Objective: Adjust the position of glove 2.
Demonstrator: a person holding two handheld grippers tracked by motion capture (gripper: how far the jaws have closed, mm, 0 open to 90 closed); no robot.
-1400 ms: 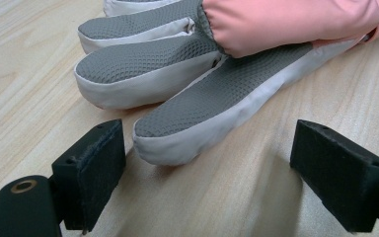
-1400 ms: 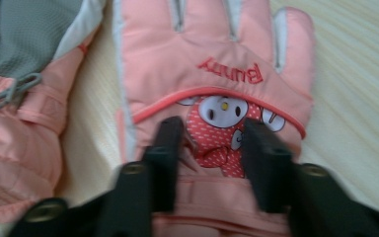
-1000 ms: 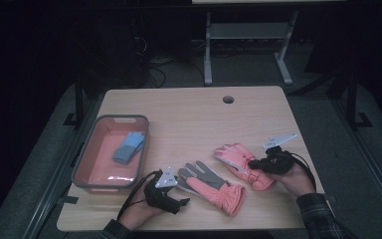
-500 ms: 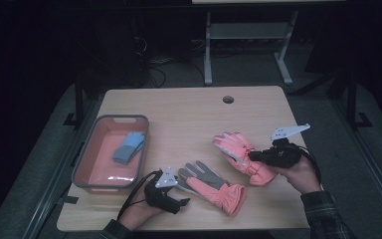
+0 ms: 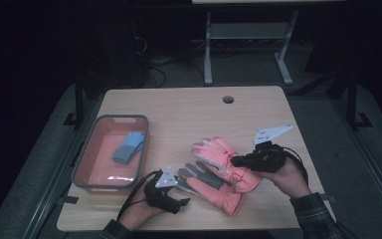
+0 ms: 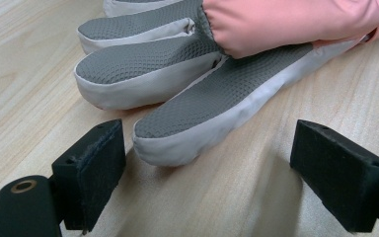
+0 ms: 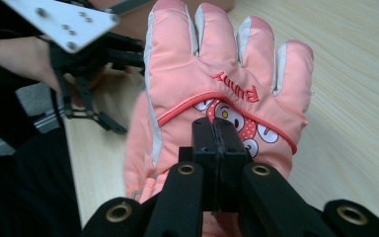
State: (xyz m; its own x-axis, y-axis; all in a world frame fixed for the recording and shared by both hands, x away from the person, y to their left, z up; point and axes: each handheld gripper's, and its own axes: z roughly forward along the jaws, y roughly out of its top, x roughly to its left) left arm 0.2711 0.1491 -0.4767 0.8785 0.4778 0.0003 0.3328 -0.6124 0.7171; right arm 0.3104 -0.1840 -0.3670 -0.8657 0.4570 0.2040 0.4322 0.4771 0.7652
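Two pink gloves (image 5: 219,169), one tray (image 5: 82,167), one blue cloth (image 5: 128,148)

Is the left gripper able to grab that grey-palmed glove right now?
Probably yes: the left gripper has open jaws straddling a fingertip of the grey-palmed glove, nothing between; the pink glove overlaps farther back.

High view looks down on table (image 5: 189,112); gripper views sit close, sharing pink gloves (image 5: 219,155).

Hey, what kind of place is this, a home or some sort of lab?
Probably a lab or recording room, not a home: a bare wooden table on grey carpet, cables trailing on the dark floor behind it, and a metal stand at the back.
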